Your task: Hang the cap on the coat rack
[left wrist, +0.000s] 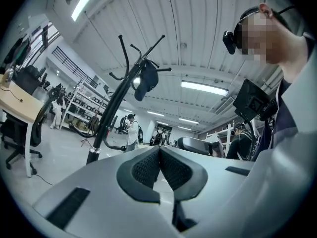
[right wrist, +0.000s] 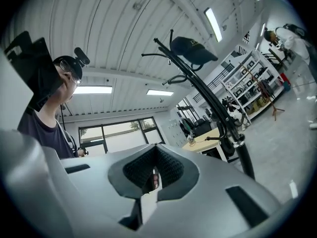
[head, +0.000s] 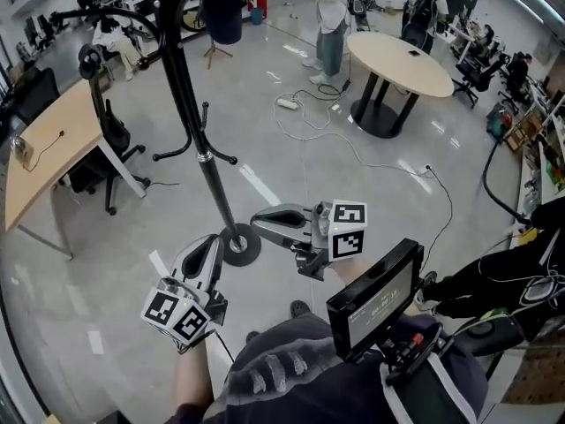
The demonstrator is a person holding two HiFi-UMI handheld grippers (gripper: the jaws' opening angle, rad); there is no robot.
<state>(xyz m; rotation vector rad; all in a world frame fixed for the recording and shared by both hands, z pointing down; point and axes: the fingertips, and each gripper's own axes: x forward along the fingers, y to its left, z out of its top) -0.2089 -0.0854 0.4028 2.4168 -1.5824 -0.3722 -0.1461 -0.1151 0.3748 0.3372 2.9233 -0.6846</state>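
Cap (left wrist: 146,81) hangs on a top hook of the coat rack (head: 190,95). Left gripper (left wrist: 159,157) and right gripper (right wrist: 155,156) both pinched closed, empty, low near the rack's base.

Head view: the rack (head: 187,91) runs off the top edge, upper hooks unseen; the cap (head: 225,11) is cut there too; print on the monitor (head: 378,294) is too small to read.
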